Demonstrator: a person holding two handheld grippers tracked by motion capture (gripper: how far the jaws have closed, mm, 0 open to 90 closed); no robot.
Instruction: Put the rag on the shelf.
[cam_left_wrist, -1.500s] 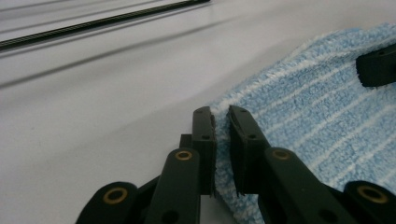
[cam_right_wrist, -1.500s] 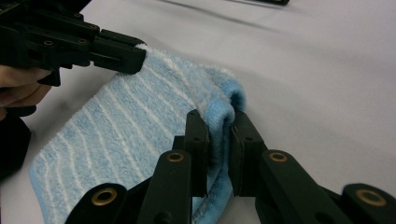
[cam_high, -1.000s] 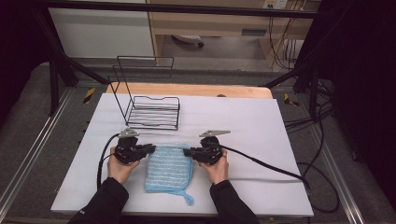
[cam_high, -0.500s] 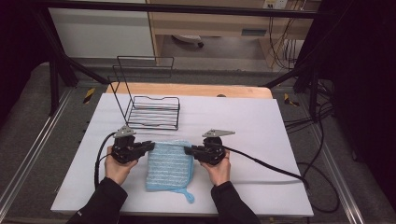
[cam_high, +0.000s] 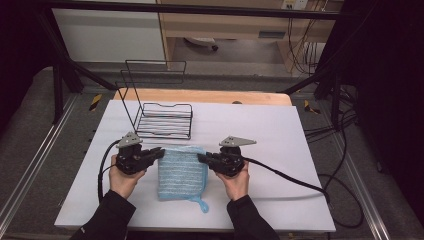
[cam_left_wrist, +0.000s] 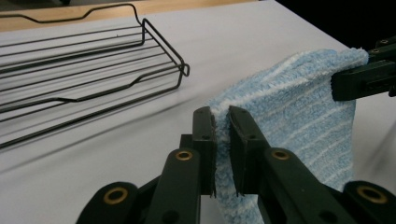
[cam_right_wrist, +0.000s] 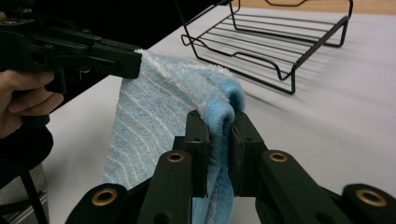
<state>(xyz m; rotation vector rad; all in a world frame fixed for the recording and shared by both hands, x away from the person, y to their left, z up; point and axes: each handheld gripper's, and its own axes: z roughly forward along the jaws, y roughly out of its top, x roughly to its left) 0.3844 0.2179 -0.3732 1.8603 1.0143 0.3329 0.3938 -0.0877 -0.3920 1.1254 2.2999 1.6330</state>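
At a white table (cam_high: 280, 130), I hold a folded blue towel (cam_high: 182, 172) by its two far corners, one claw on each. From the left: my left gripper (cam_high: 159, 152) has its jaws pressed together on the towel's left corner, the terry cloth squeezed between the pads, as the left gripper view shows (cam_left_wrist: 223, 135). The towel hangs between the two tools, its upper edge raised off the table and its lower part trailing toward me, with a small tab poking out at the near right corner. Just behind its far edge stands a black wire rack (cam_high: 162, 117), close to my left claw but not touching it. On the right, my right gripper (cam_high: 201, 158) pinches the opposite corner, where the folded layers bunch thick between the pads (cam_right_wrist: 219, 126). The risks, as I judge them: that bunched fold may let an inner layer slide free if I pull the corners apart too hard, and the cloth would then sag or open. Raising one side faster than the other could skew the fold. Carried forward too low, the hanging edge or my left claw could snag the rack's front wire and drag it.
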